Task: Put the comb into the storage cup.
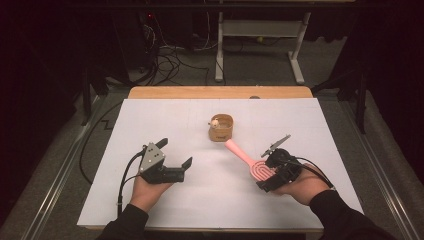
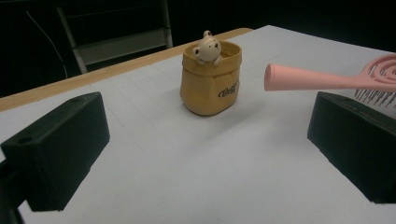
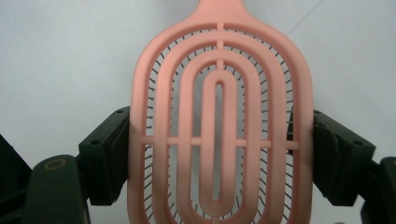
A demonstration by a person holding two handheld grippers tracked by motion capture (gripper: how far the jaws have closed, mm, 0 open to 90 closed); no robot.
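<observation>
A dim room with a white-topped table under a pool of light.

The white table surface (image 1: 165,120) has a wooden edge (image 1: 220,92) along its far side. Beyond it, grey carpeted floor (image 1: 260,65) holds the pale metal legs of a desk frame (image 1: 260,30) and a tangle of cables (image 1: 170,62). Metal rails (image 1: 60,170) run along the floor. The surroundings fade into darkness.
</observation>
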